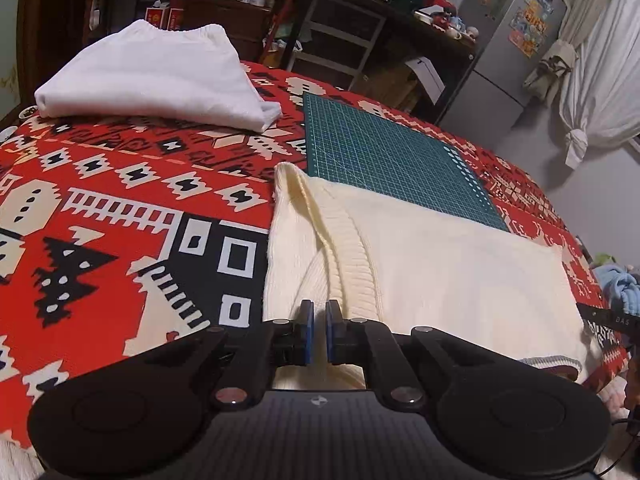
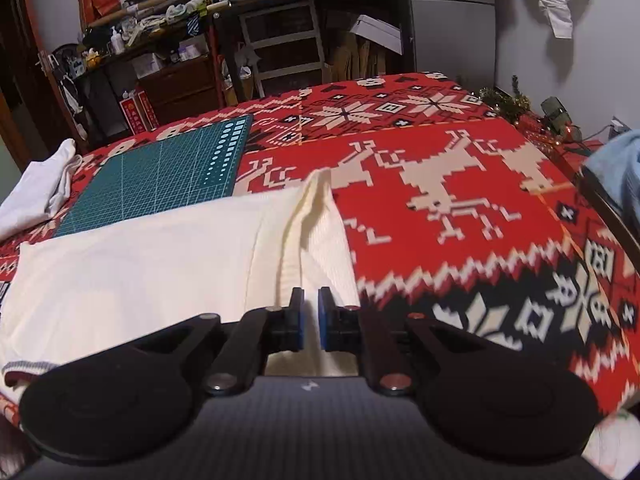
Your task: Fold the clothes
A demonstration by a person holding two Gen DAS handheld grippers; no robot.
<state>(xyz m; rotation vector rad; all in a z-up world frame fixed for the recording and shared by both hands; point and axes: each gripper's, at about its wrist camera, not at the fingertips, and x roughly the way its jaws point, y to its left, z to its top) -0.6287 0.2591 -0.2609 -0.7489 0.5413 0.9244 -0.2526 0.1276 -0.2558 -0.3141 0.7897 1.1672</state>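
A cream knit sweater [image 1: 440,264] lies flat on the red patterned table cloth [image 1: 120,200], partly folded, with a ribbed fold ridge along each side edge. My left gripper [image 1: 319,309] sits over the sweater's left ridge, its blue pads a narrow gap apart with nothing between them. My right gripper [image 2: 309,296] sits over the sweater [image 2: 140,264] at its right ridge, pads likewise a narrow gap apart and empty. A folded white garment [image 1: 152,76] lies at the far left of the table; its edge shows in the right wrist view [image 2: 36,196].
A green cutting mat [image 1: 384,152] lies under the sweater's far edge, also in the right wrist view [image 2: 160,180]. Cluttered shelves [image 2: 160,40] and a grey fridge [image 1: 508,40] stand beyond the table. Blue cloth [image 2: 616,168] lies off the right edge.
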